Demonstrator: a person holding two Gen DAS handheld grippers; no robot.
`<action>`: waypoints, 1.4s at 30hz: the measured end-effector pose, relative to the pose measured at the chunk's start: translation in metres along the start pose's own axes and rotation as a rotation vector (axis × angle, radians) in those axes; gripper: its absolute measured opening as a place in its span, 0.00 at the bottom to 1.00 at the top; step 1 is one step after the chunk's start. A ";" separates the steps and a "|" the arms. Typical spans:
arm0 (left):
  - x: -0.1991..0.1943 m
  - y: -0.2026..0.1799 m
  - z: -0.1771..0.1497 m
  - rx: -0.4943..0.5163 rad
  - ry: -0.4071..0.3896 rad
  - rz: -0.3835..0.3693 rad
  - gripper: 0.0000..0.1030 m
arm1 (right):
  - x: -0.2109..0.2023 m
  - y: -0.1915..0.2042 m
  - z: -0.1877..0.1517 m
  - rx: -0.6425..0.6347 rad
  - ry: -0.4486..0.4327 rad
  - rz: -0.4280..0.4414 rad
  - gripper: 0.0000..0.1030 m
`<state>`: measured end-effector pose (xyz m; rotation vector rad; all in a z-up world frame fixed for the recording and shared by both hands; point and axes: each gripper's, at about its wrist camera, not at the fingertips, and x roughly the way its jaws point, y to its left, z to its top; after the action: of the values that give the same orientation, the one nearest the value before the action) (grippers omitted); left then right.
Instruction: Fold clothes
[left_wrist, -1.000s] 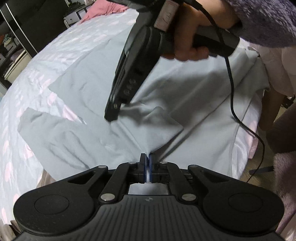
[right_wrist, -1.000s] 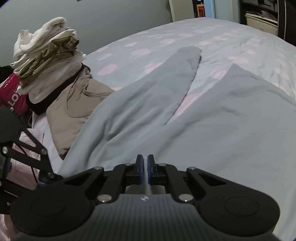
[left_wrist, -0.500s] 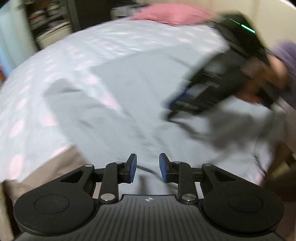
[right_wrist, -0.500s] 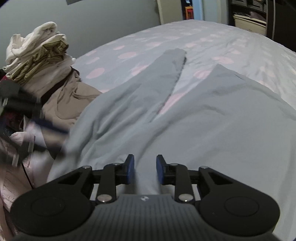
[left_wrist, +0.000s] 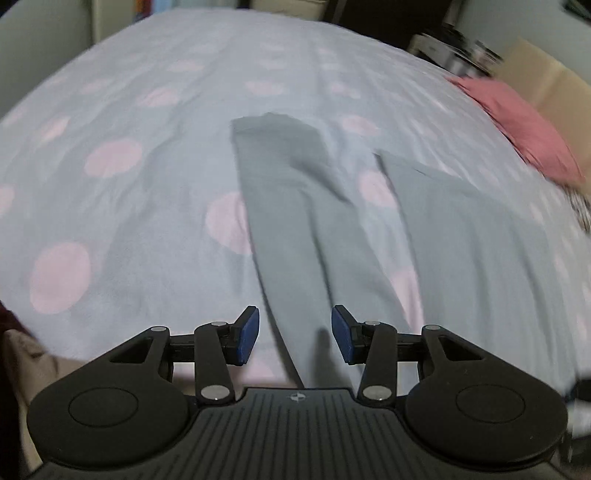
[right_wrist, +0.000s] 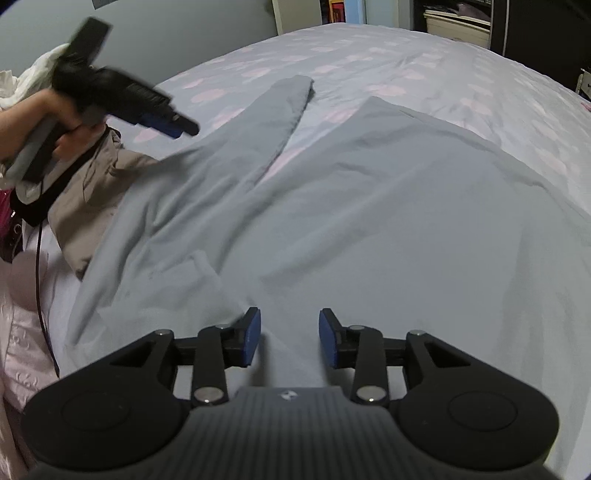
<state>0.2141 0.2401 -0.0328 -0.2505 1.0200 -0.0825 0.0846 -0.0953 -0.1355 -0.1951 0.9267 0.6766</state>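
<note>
My right gripper & left gripper both gape wide, empty, over the soft pale-grey long-sleeved cotton top spread on the pink-dotted bedsheet. Light, floppy; I'd pinch the far sleeve near its cuff.

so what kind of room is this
Most likely a bedroom: a bed with a pink-dotted bedspread, a grey garment spread over it, and a pile of clothes at its edge.
</note>
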 end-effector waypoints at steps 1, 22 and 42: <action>0.004 0.007 0.001 -0.033 0.003 -0.001 0.40 | -0.002 -0.002 -0.003 0.004 0.002 -0.004 0.38; -0.022 0.005 0.001 -0.269 -0.171 -0.096 0.01 | -0.040 -0.013 -0.029 0.048 -0.020 -0.048 0.41; -0.199 -0.122 -0.097 0.119 -0.584 -0.100 0.01 | -0.081 -0.007 -0.055 0.045 -0.050 -0.072 0.44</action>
<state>0.0337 0.1421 0.1145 -0.1996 0.4198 -0.1503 0.0179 -0.1614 -0.1054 -0.1698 0.8822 0.5914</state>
